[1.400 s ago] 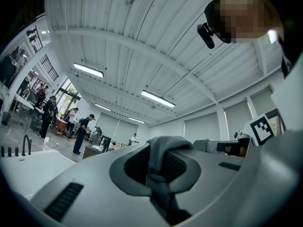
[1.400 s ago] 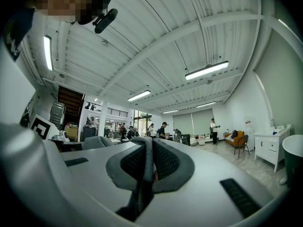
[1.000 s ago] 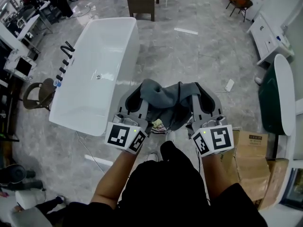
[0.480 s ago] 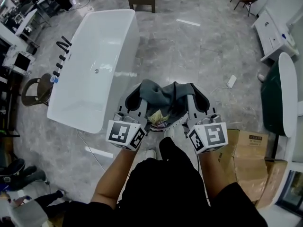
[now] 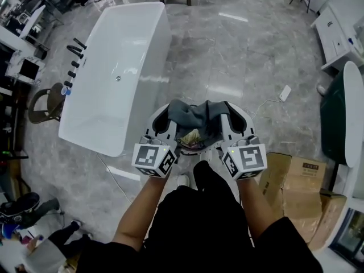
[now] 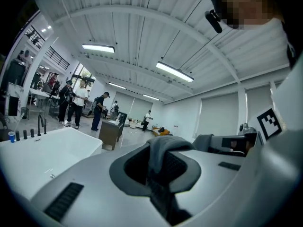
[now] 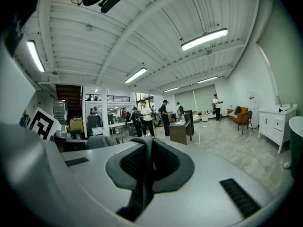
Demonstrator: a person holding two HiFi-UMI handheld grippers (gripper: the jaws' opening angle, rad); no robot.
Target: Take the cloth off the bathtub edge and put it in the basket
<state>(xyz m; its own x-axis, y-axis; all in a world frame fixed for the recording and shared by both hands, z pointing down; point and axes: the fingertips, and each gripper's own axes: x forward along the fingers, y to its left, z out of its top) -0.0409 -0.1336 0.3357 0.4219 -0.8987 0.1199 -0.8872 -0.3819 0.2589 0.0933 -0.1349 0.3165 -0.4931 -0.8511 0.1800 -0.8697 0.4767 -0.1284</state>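
Lower centre of frame: left tool (image 5: 164,116) and right tool (image 5: 232,116) each clamp the grey cloth (image 5: 192,114); white bathtub (image 5: 122,50) upper left.

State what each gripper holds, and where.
Both hold the grey cloth: left gripper shut on its left end, right gripper on its right end.
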